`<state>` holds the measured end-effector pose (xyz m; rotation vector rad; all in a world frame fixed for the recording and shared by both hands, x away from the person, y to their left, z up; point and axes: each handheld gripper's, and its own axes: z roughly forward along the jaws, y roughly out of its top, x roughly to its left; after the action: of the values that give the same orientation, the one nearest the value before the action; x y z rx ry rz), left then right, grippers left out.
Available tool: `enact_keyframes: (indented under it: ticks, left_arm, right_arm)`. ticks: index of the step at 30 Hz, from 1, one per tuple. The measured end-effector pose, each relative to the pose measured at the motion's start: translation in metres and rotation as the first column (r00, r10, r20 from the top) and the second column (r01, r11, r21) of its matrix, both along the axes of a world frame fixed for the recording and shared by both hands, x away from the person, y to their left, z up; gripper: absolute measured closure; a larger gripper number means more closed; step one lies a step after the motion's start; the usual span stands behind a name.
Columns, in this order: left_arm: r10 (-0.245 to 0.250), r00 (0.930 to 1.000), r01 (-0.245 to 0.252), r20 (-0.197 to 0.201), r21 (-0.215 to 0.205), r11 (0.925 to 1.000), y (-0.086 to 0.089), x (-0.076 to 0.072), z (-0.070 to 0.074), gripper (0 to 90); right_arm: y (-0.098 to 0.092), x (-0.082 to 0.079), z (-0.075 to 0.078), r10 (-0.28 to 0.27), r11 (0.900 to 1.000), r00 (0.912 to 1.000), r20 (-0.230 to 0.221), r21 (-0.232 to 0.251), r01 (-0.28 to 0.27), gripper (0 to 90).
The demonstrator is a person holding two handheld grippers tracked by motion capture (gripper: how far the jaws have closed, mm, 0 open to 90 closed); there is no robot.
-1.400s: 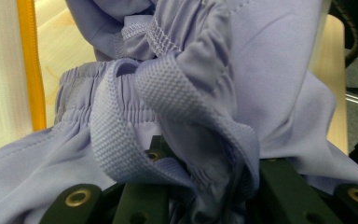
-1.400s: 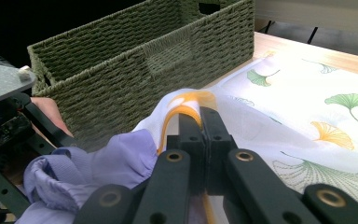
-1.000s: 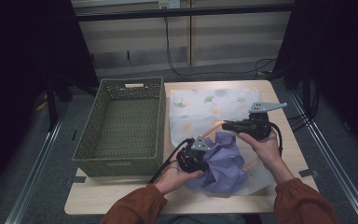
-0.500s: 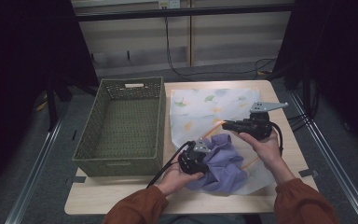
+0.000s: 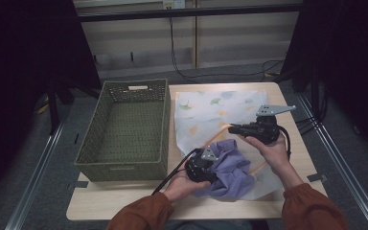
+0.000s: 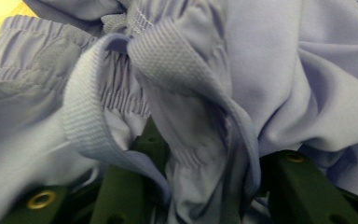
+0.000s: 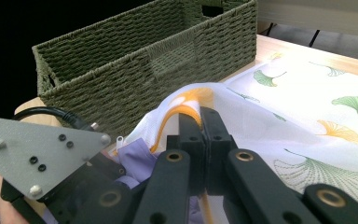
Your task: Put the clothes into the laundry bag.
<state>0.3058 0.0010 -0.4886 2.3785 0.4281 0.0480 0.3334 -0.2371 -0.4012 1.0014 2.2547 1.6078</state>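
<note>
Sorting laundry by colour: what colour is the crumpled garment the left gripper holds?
Lavender purple garment, clearest in the left gripper view.

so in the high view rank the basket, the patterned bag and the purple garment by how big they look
1. basket, largest
2. patterned bag, a bit smaller, its near part covered by the garment
3. purple garment, smallest, bunched up

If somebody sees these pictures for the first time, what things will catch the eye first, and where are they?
First comes the crumpled lilac garment at the near edge of the table, with the left gripper pushed into its folds. Just behind it, the right gripper pinches the orange-trimmed edge of a white leaf-print bag. To the left stands a green woven basket.
</note>
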Motion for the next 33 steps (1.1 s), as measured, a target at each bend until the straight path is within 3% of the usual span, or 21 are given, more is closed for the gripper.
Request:
enact_keyframes:
  ticks: [1,3,4,5,6,8,16,17,23,31,32,33]
  left_arm:
    - [0.032,0.9994,-0.032,-0.011,-0.023,0.9992,-0.001,-0.004,0.000,54.0]
    - [-0.002,0.9993,0.002,0.037,-0.002,1.0000,-0.001,-0.006,0.003,50.8]
    - [0.022,0.9995,-0.021,0.022,-0.044,0.9988,-0.002,-0.008,0.002,49.6]
    - [0.026,0.9994,-0.025,0.020,-0.051,0.9984,-0.001,-0.008,0.004,49.0]
    - [0.009,0.9992,-0.008,0.039,-0.031,0.9995,0.001,-0.006,0.007,48.5]
    - [0.040,0.9991,-0.039,0.014,-0.083,0.9958,0.003,-0.007,0.009,46.8]
    - [0.063,0.9980,-0.062,0.005,-0.145,0.9875,0.024,-0.011,0.026,33.0]
    - [0.067,0.9977,-0.066,0.008,-0.137,0.9884,0.027,-0.012,0.030,31.9]
    - [0.041,0.9991,-0.038,0.013,-0.177,0.9834,0.039,-0.020,0.044,28.2]
    - [0.006,0.9994,-0.002,0.034,-0.117,0.9932,0.040,-0.030,0.038,23.4]
    - [0.010,0.9994,-0.005,0.032,-0.146,0.9892,0.039,-0.030,0.035,22.8]
    - [0.007,0.9996,-0.003,0.029,-0.146,0.9893,0.038,-0.030,0.034,22.0]
  right_arm:
    - [0.000,0.000,0.000,0.000,1.000,1.0000,0.001,0.001,0.000,89.4]
    - [0.000,-0.001,0.001,0.000,1.000,1.0000,0.002,0.000,0.000,89.4]
    - [0.000,-0.001,0.001,0.002,1.000,1.0000,0.002,0.001,-0.002,89.4]
    - [0.000,-0.001,0.001,0.004,1.000,1.0000,0.002,0.001,-0.004,89.4]
    - [0.000,-0.001,0.001,0.004,1.000,1.0000,0.002,0.002,-0.004,89.4]
    - [-0.001,-0.001,0.002,0.003,1.000,1.0000,0.003,0.005,-0.003,89.4]
    - [0.001,-0.001,0.001,0.007,1.000,1.0000,-0.001,-0.001,-0.007,89.4]
    - [0.000,-0.001,0.001,0.006,1.000,1.0000,0.000,-0.002,-0.006,89.4]
    - [0.000,0.000,0.001,0.007,1.000,1.0000,0.000,-0.002,-0.007,89.4]
    - [0.001,0.000,0.000,0.011,1.000,0.9999,-0.008,-0.005,-0.011,89.4]
    - [0.002,-0.001,0.000,0.012,1.000,0.9999,-0.008,-0.006,-0.012,89.4]
    - [0.002,-0.001,0.000,0.014,1.000,0.9999,-0.009,-0.005,-0.014,89.4]
